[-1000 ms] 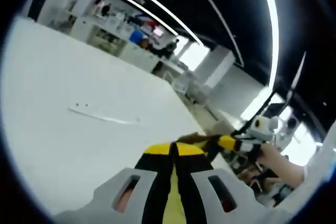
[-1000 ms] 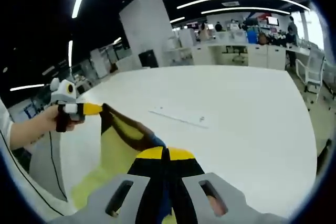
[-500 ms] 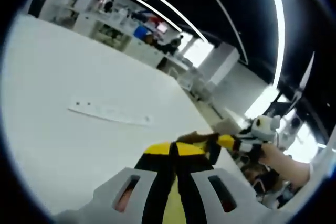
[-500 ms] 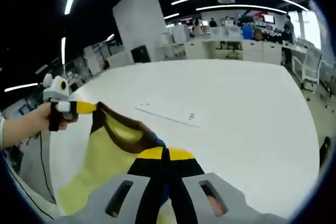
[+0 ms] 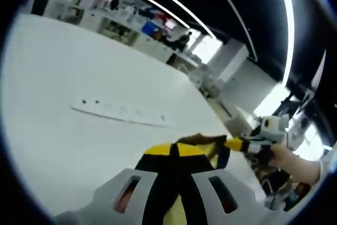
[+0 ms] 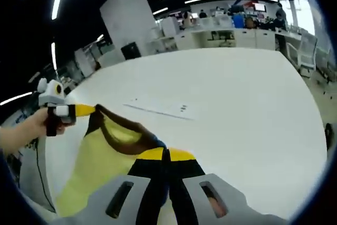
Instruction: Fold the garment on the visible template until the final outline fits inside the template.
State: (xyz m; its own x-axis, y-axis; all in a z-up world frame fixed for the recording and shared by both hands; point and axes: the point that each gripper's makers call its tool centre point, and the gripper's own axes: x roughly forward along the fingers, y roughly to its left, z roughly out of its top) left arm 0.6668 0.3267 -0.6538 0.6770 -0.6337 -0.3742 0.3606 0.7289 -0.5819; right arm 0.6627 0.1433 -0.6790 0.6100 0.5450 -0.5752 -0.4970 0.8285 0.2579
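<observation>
Holding the yellow fabric garment with dark trim (image 6: 100,156) up off the white table (image 6: 237,109), both tools have their jaws closed on its upper edge: the left gripper (image 5: 176,150) pinches cloth right at its tips, and the right gripper (image 6: 166,154) does the same, with the yellow panel hanging to the left of its jaws. Over the last second the hands have drawn apart, so more cloth is spread between them and the collar edge is stretched tighter. The thin white strip (image 5: 121,114) lying on the table ahead of the jaws is probably part of the template; the garment looks ready to lay down, no fold made yet.
</observation>
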